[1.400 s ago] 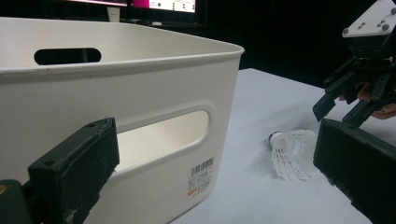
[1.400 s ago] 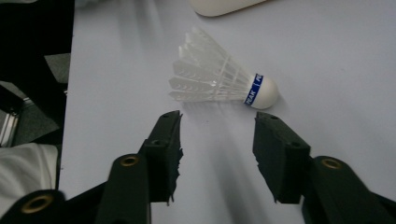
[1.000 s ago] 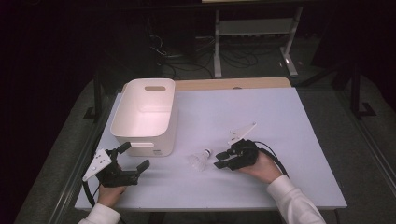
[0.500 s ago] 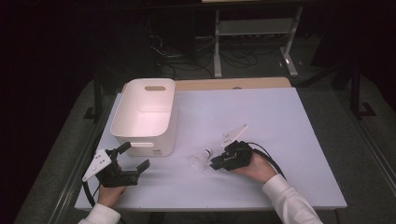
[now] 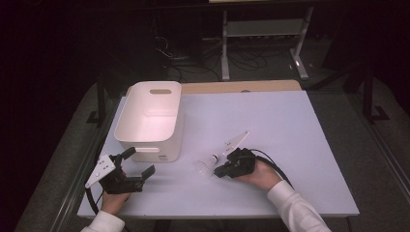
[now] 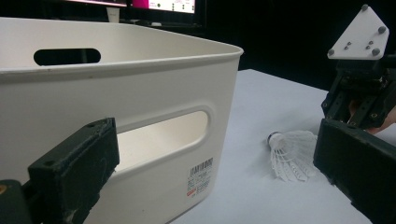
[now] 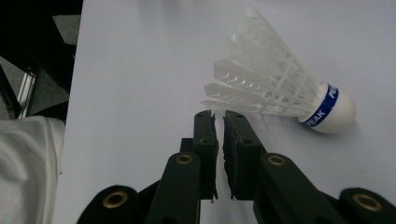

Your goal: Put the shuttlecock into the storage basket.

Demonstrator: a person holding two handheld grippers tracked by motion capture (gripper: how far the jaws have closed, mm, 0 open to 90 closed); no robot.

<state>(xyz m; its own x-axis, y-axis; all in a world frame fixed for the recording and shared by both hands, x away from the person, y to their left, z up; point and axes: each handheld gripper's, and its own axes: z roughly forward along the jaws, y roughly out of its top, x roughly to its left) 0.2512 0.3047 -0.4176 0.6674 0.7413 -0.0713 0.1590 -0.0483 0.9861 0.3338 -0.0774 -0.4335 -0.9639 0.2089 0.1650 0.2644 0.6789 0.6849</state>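
A white shuttlecock (image 5: 205,165) with a blue band around its cork lies on its side on the table. In the right gripper view the shuttlecock (image 7: 275,100) is just ahead and to the right of my right gripper (image 7: 219,114). Those jaws have just been closing and stand nearly together, with nothing between them. The right gripper (image 5: 217,172) rests low on the table, pointing left at the feathers. My left gripper (image 5: 139,162) is open at the front left, facing the bin. Its view has the shuttlecock (image 6: 292,156) past the bin's corner and the right gripper (image 6: 359,93) behind it.
A white plastic bin (image 5: 126,121) with handle slots stands at the left of the pale table (image 5: 275,121); its near wall (image 6: 140,93) is close in front of my left jaws. Dark floor, cables and a metal stand lie beyond the table's far edge.
The right gripper's jaws have come together from a wider gap, and the hand has shifted slightly toward the shuttlecock. The left gripper, shuttlecock and bin have not moved.
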